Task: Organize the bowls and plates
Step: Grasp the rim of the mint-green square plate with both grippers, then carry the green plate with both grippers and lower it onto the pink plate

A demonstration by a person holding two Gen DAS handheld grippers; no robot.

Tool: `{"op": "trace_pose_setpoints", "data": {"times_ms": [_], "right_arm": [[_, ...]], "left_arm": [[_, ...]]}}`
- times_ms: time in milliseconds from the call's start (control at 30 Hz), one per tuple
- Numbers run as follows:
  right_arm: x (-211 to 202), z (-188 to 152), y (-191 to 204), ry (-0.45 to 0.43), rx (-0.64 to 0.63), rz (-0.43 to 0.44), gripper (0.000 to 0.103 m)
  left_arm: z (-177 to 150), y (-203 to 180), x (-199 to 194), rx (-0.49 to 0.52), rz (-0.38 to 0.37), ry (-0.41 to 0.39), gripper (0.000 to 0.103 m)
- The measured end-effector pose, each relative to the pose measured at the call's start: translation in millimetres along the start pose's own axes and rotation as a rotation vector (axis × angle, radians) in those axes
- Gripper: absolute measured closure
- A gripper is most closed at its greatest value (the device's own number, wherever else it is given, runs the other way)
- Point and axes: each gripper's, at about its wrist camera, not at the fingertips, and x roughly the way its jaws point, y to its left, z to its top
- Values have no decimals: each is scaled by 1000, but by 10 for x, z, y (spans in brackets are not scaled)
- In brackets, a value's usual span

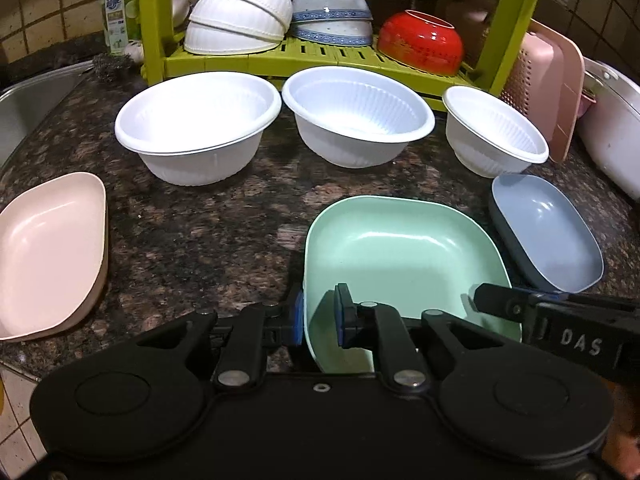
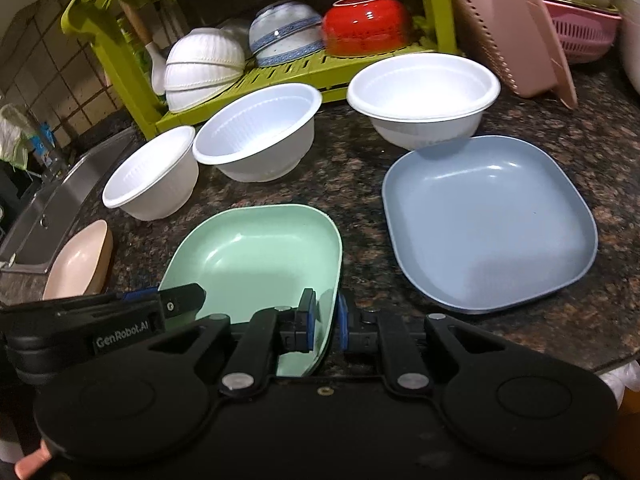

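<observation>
- The green plate (image 1: 400, 256) lies on the dark stone counter (image 1: 208, 224) directly ahead of both tools, with its near rim reaching back between the fingers
- The left gripper (image 1: 320, 316) is seen with its blue pads on either side of the plate's left near rim, one outside and one inside the wall; they look closed on it, though a thin gap on the inner side cannot be ruled out
- The right gripper (image 2: 323, 322) is clamped the same way on the plate's right near rim, the wall pinched between the two pads
- A risk is judged: with both holds on the same near edge, the far edge may sag or the thin rim may slip from the pads if the plate is raised unevenly
- A second risk is judged: the blue plate (image 2: 488, 224) sits just to the right ahead, and three white bowls (image 1: 198, 124) stand further ahead, so a swing could knock them
- Only the left view shows the pink plate (image 1: 48, 252) in full, off to the left ahead
- Only the right view shows the blue plate whole, its far edge close under the nearest white bowl, and a fingertip (image 2: 30, 466) at the bottom left corner
</observation>
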Motion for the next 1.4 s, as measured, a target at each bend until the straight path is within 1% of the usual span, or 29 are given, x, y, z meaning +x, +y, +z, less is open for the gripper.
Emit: {"op": "trace_pose_setpoints", "data": {"times_ms": [133,267,333,433,567,633,733,900,1000,1133,1300,1400], "right_arm": [[40,7,34,4,-7,-2,85],[57,15,37,5,1,0,91],[55,15,40,7,-1,7,91],[23,17,70,-11,-17,8,91],[-54,19,114,-50,-44,14,91],[-79,27,127,-59,-48,23,91],[-111,38,149,-64,-46,38,91],[-194,64,267,-80,-60,89,91],[-228,63,428,-89,-84,120,91],[-239,61,694,-97,-130,161,91],[-160,102,1109,-92,-170,230,91],[-47,158,1373,-80,-188,265,91]], "left_arm": [[16,39,4,-20,-9,5,83],[15,84,-14,-45,-13,4,84],[15,111,-43,-58,-13,-7,85],[11,132,-96,-66,-23,-22,85],[-17,104,-189,-48,-7,-56,85],[-39,97,-223,-43,6,-64,85],[-66,123,-286,-47,5,-67,85],[-86,240,-478,-74,15,-94,85],[-91,341,-620,-93,40,-113,85],[-110,528,-837,-116,88,-159,85],[-115,791,-1033,-134,187,-207,85],[-99,1022,-1079,-166,233,-212,85]]}}
